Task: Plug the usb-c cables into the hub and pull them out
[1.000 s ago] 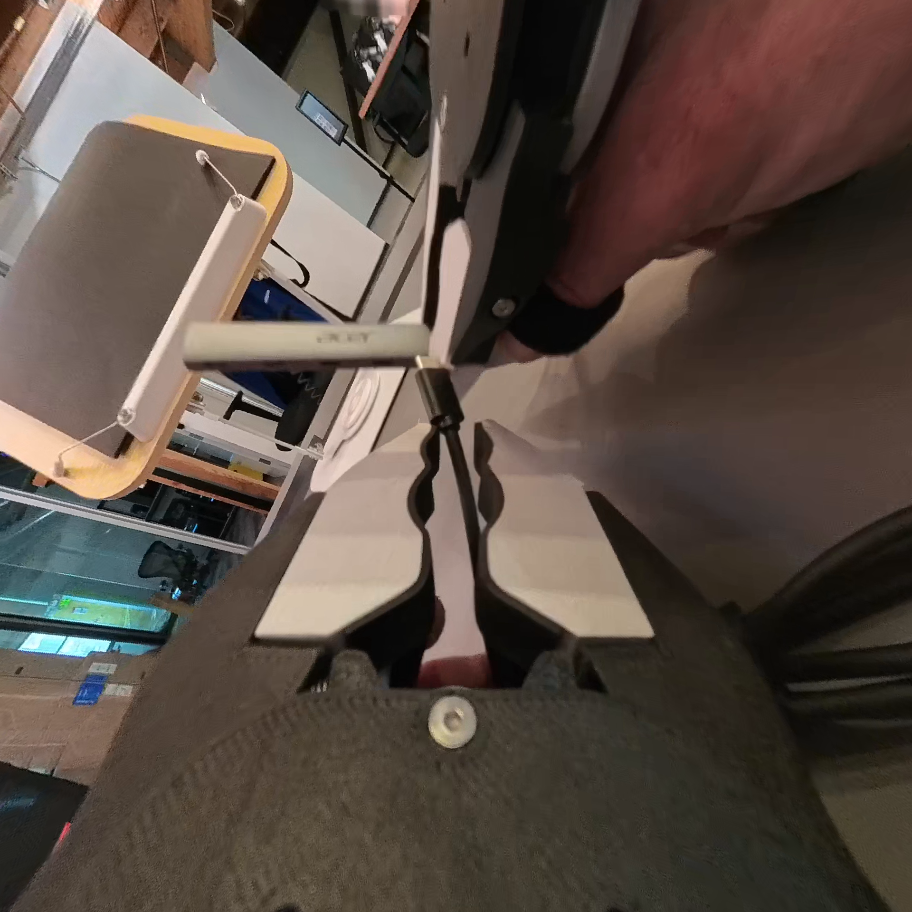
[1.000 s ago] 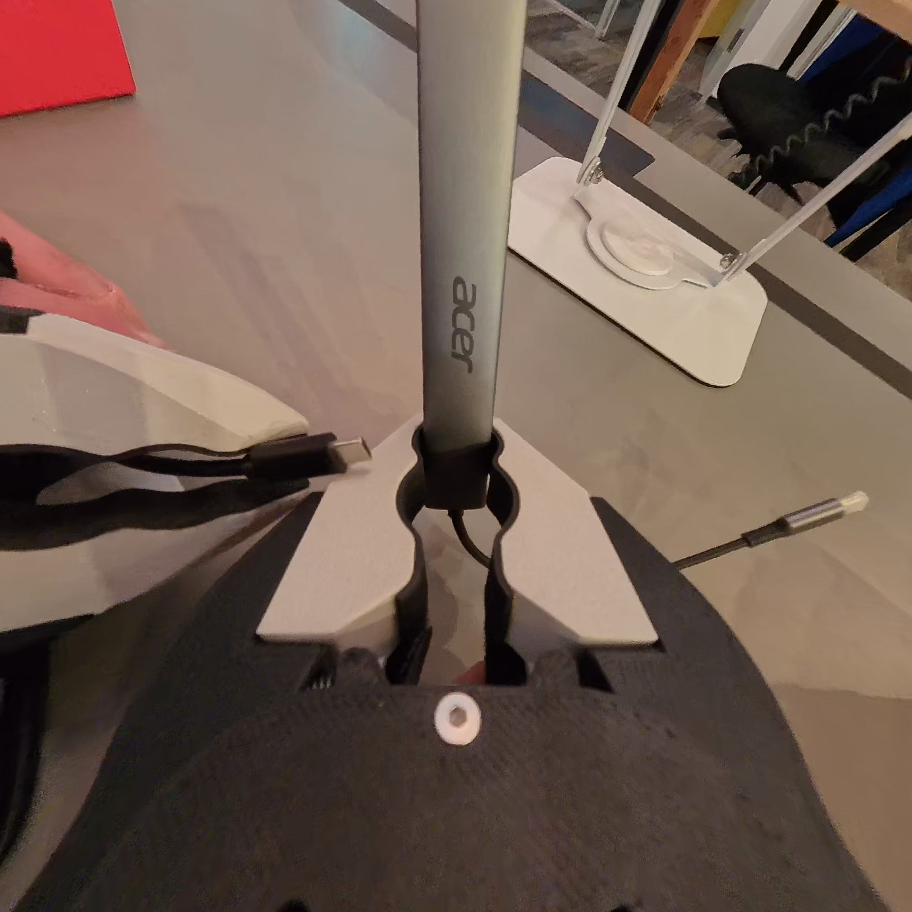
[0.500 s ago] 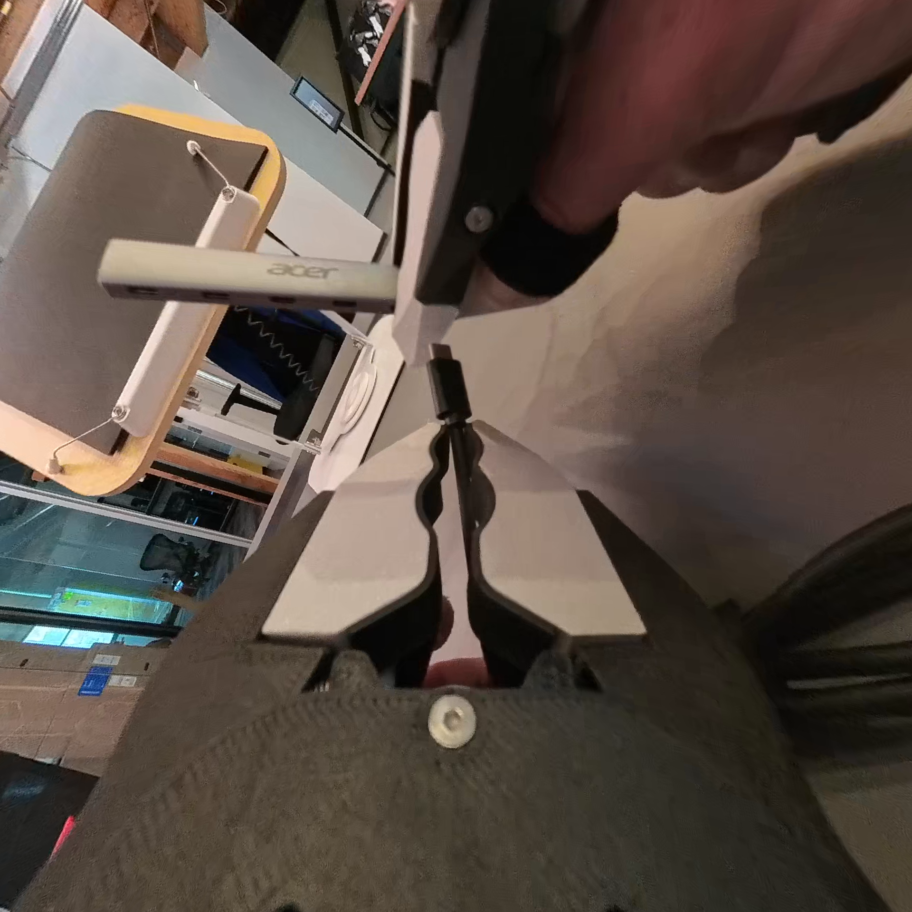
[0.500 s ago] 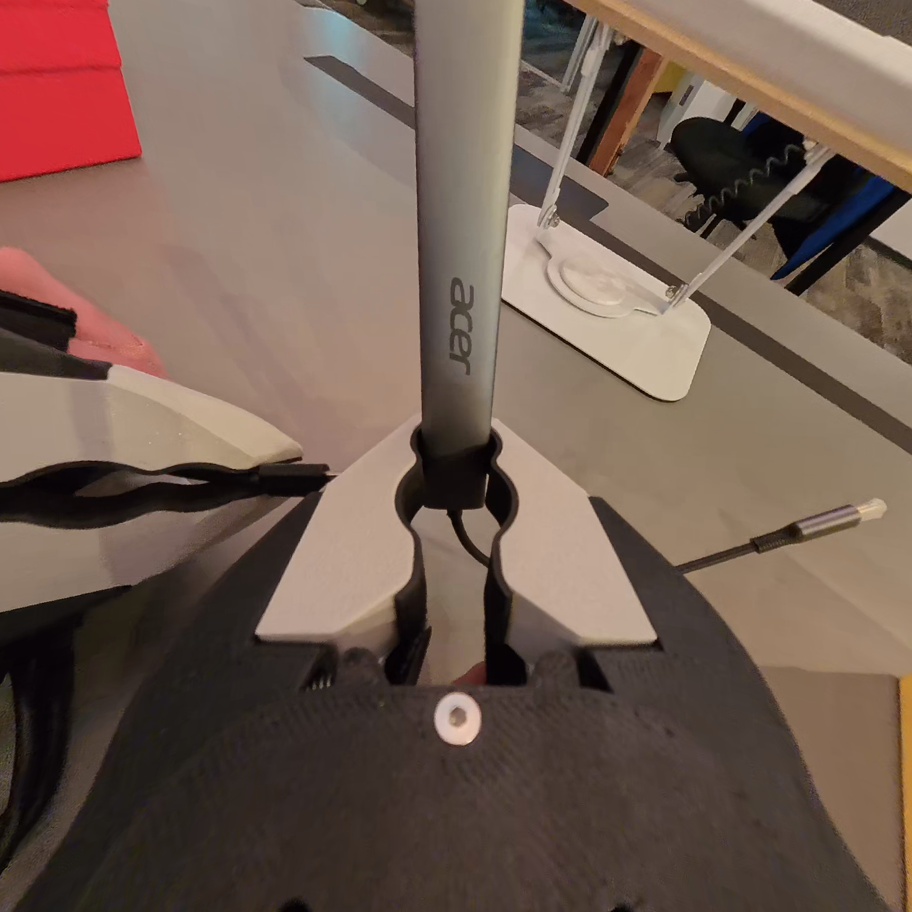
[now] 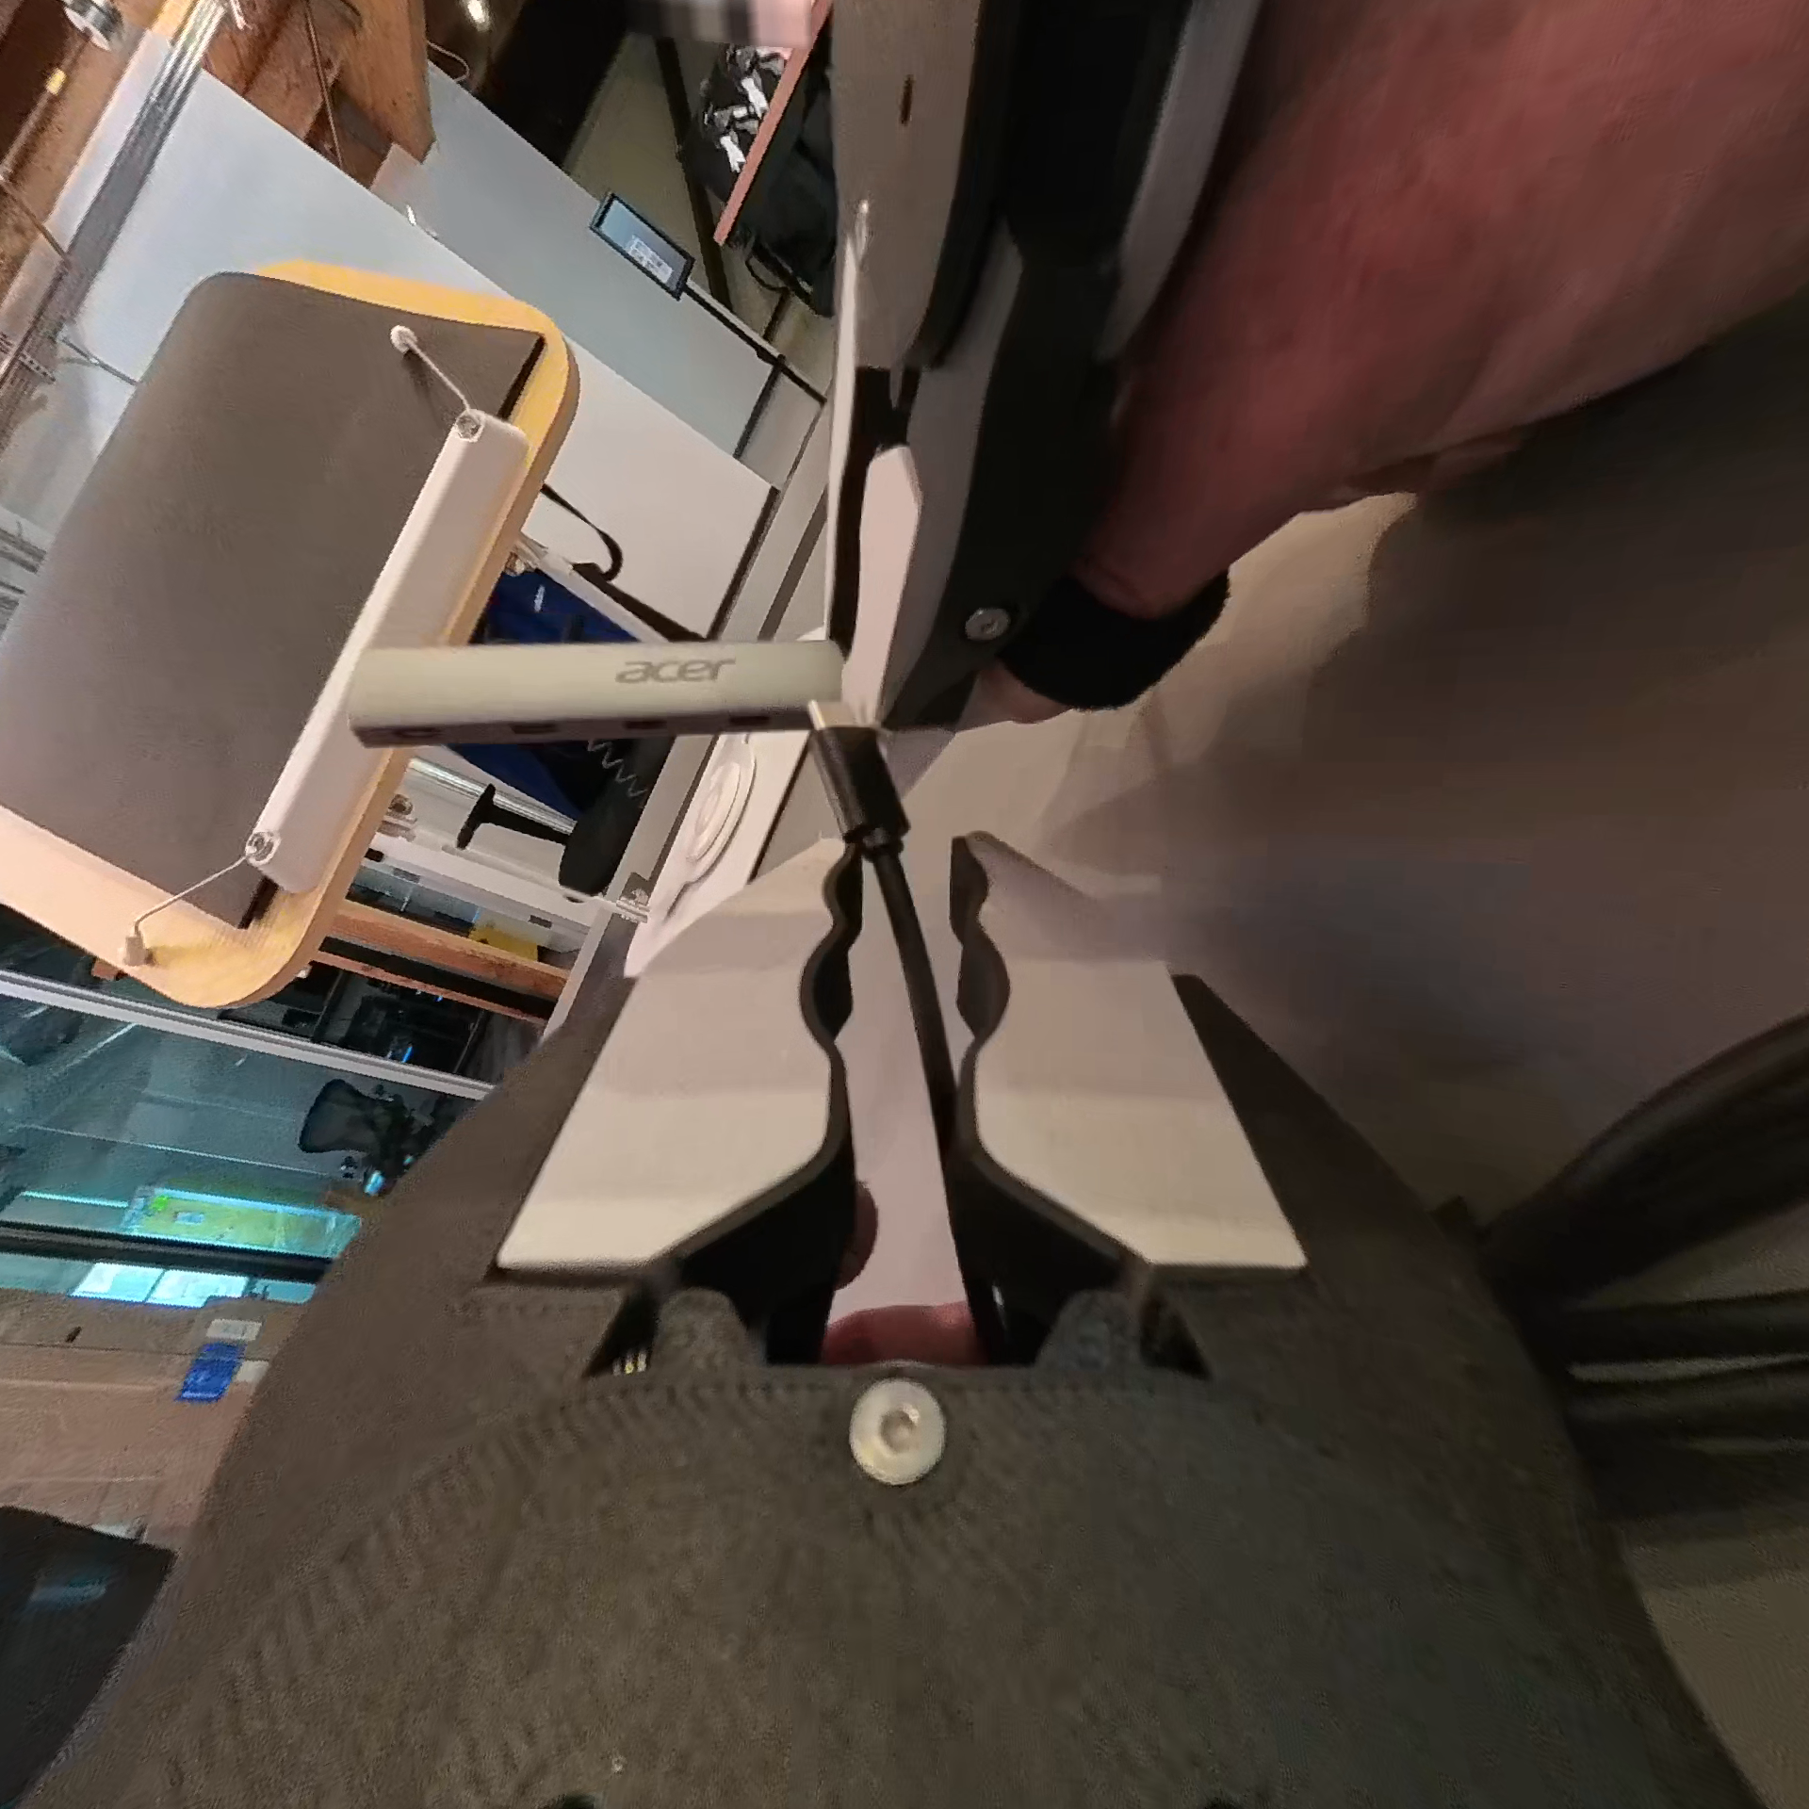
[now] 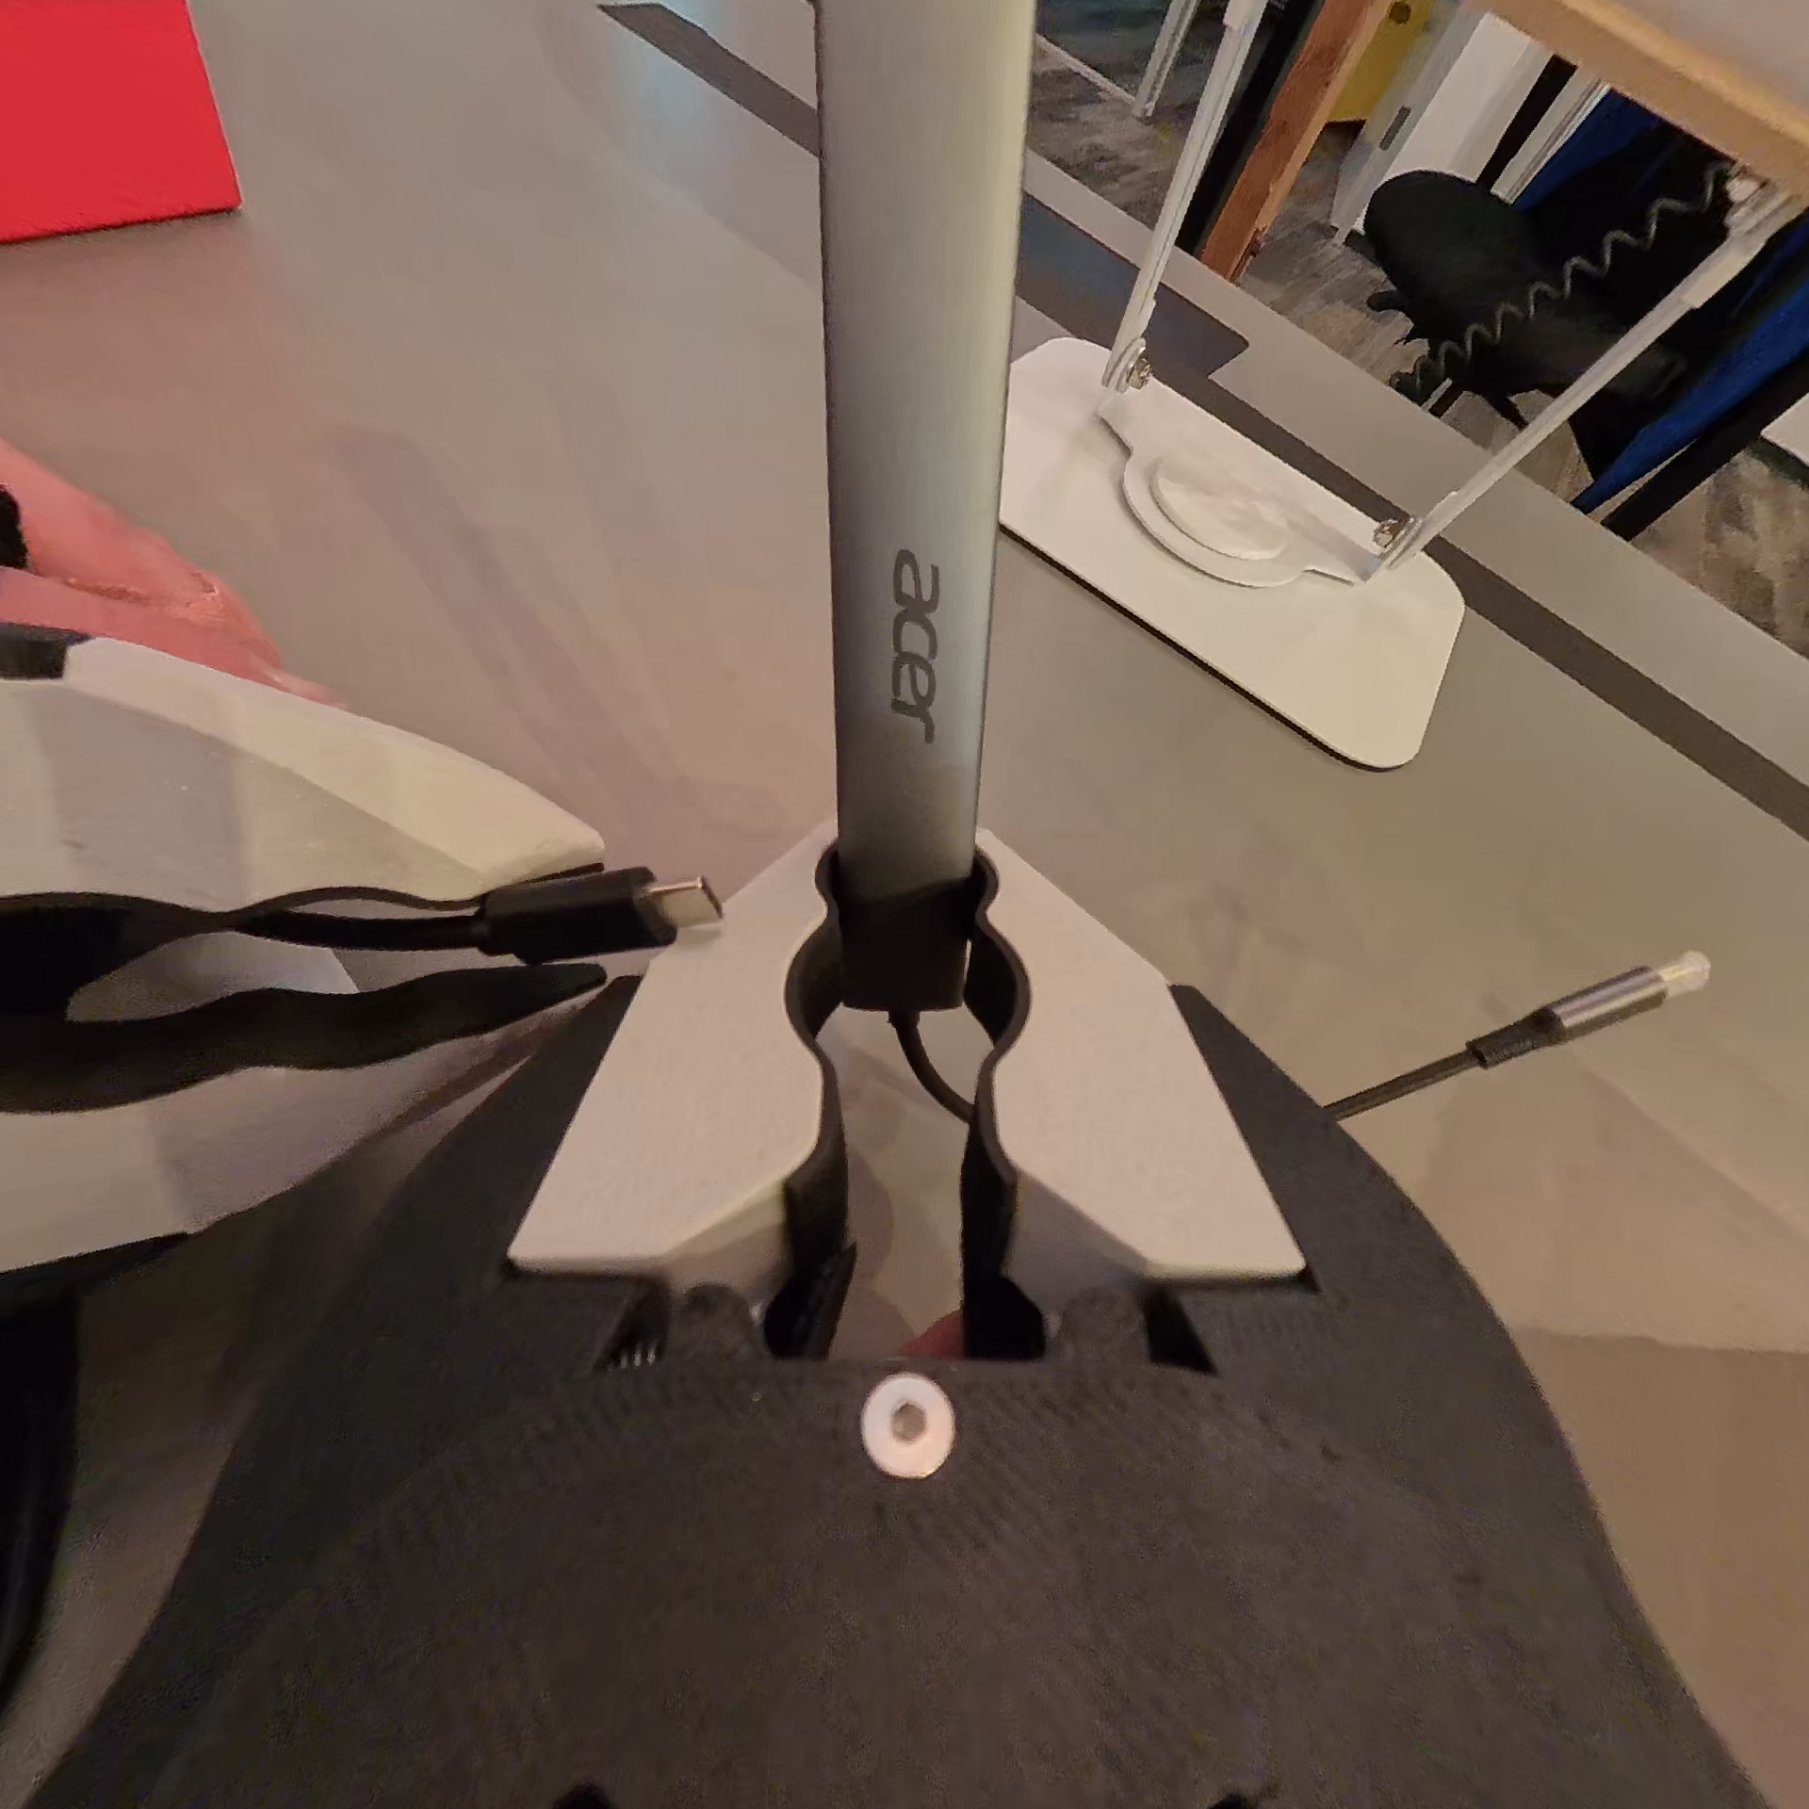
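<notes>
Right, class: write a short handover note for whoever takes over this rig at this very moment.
Right gripper: shut on the hub at its cable end, hub pointing forward.
Left gripper: jaws parted around the black USB-C cable; grip unclear.
Its plug is bare, beside the hub, in no port.
A grey-plugged cable lies loose on the table.
Left: plug both in, pull both out.

My left wrist camera sits close behind its hand-held gripper, rolled sideways, facing the hub at 11 o'clock. My right wrist camera looks down its own hand-held gripper across the counter. Both views share the hub and the white stand.
</notes>
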Demonstrator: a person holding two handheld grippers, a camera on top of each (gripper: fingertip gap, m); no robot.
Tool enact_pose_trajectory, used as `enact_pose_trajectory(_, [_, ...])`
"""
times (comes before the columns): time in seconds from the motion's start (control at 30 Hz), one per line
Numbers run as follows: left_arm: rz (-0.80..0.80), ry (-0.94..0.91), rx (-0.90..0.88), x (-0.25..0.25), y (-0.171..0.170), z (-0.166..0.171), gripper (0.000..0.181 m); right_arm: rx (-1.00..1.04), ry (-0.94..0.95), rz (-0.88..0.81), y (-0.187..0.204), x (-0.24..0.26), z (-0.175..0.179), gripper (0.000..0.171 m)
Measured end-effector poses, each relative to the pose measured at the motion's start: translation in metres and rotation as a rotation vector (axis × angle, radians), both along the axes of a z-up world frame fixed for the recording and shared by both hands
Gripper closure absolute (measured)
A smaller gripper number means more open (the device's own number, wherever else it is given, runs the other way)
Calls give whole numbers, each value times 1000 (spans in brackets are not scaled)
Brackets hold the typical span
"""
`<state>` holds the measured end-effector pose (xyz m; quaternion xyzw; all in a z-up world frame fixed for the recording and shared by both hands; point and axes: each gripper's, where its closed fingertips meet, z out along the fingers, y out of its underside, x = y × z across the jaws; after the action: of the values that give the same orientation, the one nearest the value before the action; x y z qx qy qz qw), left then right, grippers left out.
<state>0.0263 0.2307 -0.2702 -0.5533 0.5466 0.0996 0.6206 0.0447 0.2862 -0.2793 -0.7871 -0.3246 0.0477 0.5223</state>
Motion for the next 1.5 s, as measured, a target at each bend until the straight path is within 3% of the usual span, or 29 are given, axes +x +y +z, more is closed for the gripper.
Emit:
enact_pose_trajectory(0.37, [4,5,11,-1,0,0,175,17,45,-9,-1,6,9,155])
enact_pose_trajectory(0.83, [23,-5,-15,-3,2,-1,173,117,36,-4,-21,2,29,155])
enact_pose_trajectory(1.23, [19,3,7,-2,1,0,168,125,-54,-19,-6,-1,18,155])
enact_pose_trajectory(1.5, [30,-1,2,-3,3,0,171,110,-10,-32,-7,7,21,155])
